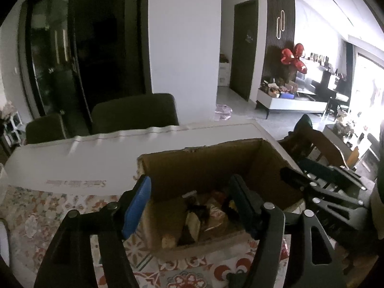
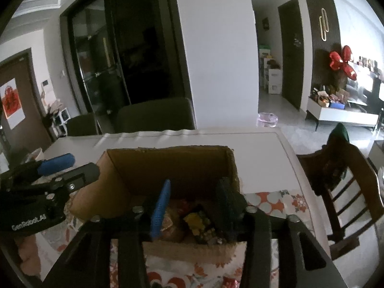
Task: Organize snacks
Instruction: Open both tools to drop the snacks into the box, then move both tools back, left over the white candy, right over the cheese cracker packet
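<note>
Dim daylight from the living area falls across a white dining table (image 2: 261, 160), whose near part is covered by a floral tablecloth (image 1: 48, 211) in red and grey. On that cloth stands an open cardboard box (image 1: 206, 165), flaps up, with several snack packets (image 1: 206, 213) heaped on its floor; their labels are too dark to read. From the right wrist view one dark packet with a yellow print (image 2: 200, 223) lies near the front wall of the box, beside a brownish wrapped one (image 2: 171, 228).

The left gripper (image 1: 192, 206) hangs over the near left part of the box with its jaws spread wide and nothing between them; its blue pad (image 1: 136, 208) is over the box's left wall. The right gripper (image 2: 192, 206) hovers above the box's near edge, jaws likewise apart and empty, the snacks showing between its fingers without touching them.

Two dark upholstered chairs (image 1: 134, 112) stand at the far side of the table, and a wooden slatted chair (image 2: 345, 187) sits at its right end. Farther back, red foil balloons (image 1: 294, 56) hang above a low white cabinet (image 1: 290, 105).
</note>
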A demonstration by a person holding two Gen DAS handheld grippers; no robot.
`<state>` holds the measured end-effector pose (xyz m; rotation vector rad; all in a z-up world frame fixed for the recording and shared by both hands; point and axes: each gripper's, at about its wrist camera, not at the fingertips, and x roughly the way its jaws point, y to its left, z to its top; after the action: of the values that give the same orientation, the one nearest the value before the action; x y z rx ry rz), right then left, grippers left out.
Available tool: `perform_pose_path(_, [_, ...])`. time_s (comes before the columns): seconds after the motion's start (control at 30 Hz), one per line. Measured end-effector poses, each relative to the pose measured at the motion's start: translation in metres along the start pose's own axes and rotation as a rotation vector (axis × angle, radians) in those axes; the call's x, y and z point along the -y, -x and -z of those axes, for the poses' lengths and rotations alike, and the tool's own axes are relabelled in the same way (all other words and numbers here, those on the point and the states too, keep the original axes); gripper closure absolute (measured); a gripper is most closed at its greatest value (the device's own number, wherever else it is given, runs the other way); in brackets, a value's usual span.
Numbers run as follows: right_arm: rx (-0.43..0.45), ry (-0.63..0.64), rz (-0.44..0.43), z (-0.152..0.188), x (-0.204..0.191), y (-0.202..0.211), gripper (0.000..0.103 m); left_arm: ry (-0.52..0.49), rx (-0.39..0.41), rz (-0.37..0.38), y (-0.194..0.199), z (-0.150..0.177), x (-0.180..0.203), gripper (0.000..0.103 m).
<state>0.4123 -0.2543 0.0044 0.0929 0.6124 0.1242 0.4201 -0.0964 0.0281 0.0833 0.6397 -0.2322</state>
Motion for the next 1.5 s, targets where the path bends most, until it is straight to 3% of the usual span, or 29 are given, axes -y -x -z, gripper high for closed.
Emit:
perform_pose_path(0.17, [0.042, 0.02, 0.047, 0.013, -0.003, 0.023, 0.053, -0.007, 0.032, -0.029, 0.022, 0.018, 0.001, 0.028])
perform_pose_path(0.33, [0.066, 0.016, 0.057, 0.031, -0.005, 0.048, 0.047, -0.02, 0.049, 0.005, 0.046, 0.043, 0.004, 0.027])
perform_pose_path(0.63, [0.12, 0.003, 0.129, 0.068, -0.014, 0.091, 0.023, -0.054, 0.089, 0.034, 0.08, 0.081, 0.007, 0.027])
perform_pose_path(0.73, [0.121, -0.004, 0.135, 0.08, -0.017, 0.103, 0.016, -0.079, 0.092, 0.049, 0.088, 0.093, 0.01, 0.021])
perform_pose_path(0.93, [0.083, -0.02, 0.152, 0.102, -0.021, 0.112, 0.011, -0.114, 0.06, 0.079, 0.093, 0.119, 0.012, 0.02])
perform_pose_path(1.5, [-0.047, -0.015, 0.133, 0.175, -0.034, 0.11, 0.011, -0.249, -0.031, 0.182, 0.086, 0.185, 0.023, 0.021])
